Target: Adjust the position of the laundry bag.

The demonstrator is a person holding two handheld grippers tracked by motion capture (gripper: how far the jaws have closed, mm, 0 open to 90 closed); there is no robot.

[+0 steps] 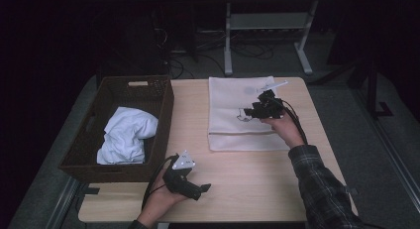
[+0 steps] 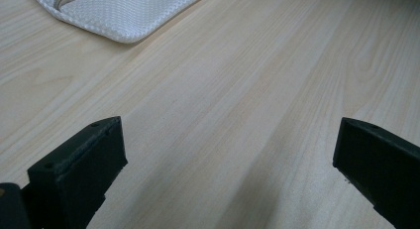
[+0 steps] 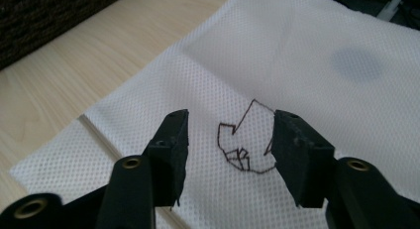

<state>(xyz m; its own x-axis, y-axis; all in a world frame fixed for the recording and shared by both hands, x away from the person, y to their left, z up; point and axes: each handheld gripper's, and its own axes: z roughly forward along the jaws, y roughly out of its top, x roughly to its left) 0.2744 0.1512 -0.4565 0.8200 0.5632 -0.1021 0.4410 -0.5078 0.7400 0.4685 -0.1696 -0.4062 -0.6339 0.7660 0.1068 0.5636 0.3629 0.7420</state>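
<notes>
With the white mesh laundry bag lying flat at the upper centre of the frame, the right gripper, jaws half-spread and empty over its brown embroidery, should pinch one top layer only, while the left gripper waits spread wide.

- R tongs over white mesh bag, far right on table
- L tongs near edge, beside wicker basket
- white cloth in basket

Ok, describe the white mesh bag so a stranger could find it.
On the light wooden table, right of the dark wicker basket, the white mesh bag lies flat. Unlike the crumpled white cloth in the basket, it has a zipper and a small dark line drawing.
</notes>
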